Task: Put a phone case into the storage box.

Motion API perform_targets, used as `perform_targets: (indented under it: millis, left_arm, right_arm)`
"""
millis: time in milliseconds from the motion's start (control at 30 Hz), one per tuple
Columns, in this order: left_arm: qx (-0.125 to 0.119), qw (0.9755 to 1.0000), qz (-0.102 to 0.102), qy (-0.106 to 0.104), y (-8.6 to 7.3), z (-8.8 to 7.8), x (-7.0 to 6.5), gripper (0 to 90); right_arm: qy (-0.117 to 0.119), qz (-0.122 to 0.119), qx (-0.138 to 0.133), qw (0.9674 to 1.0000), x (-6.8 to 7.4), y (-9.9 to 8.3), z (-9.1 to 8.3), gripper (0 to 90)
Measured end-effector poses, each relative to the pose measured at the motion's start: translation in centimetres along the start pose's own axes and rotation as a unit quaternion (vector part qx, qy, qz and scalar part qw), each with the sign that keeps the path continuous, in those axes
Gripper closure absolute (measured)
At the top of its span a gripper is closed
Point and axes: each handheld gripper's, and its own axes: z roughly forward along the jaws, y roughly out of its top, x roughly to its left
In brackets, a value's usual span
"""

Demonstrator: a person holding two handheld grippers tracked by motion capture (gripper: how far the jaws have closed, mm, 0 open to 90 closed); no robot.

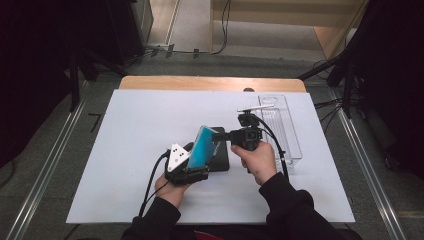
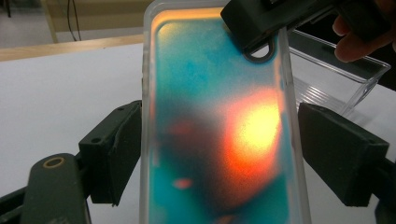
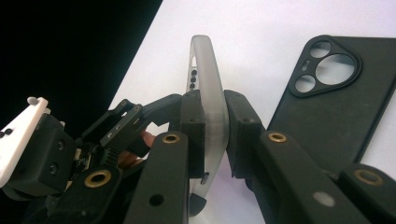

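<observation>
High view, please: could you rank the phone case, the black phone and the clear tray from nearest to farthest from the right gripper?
1. Phone case: pinched at its top edge by the right gripper.
2. Black phone: flat on the table, just below the gripper.
3. Clear tray: at the table's right side, behind the hand.

Both claws, left (image 1: 200,167) and right (image 1: 223,136), apparently grip 1 tilted teal phone case (image 1: 201,147).
</observation>
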Motion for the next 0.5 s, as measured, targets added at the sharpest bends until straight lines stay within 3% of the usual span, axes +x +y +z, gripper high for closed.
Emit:
perform_targets:
  millis: [100, 267, 367, 500]
  left_arm:
    - [0.007, 1.0, 0.002, 0.0, 0.3, 0.0, 0.0, 16.6]
    - [0.042, 0.9986, -0.018, -0.025, 1.0, 0.2, 0.3, 15.8]
    - [0.044, 0.9987, -0.019, -0.018, 1.3, 0.1, 0.3, 11.9]
    - [0.06, 0.9975, -0.025, -0.027, 2.0, -0.1, 0.4, 8.0]
  right_arm:
    - [0.001, 0.0, 0.0, 1.0, 0.0, 0.1, -0.1, 77.1]
    - [0.005, 0.002, 0.003, 1.0, 0.0, 0.1, -0.3, 77.2]
    - [0.002, -0.003, 0.004, 1.0, 0.0, 0.1, -0.3, 77.3]
    - [-0.01, -0.014, 0.0, 0.9999, 0.0, 0.0, -0.6, 77.2]
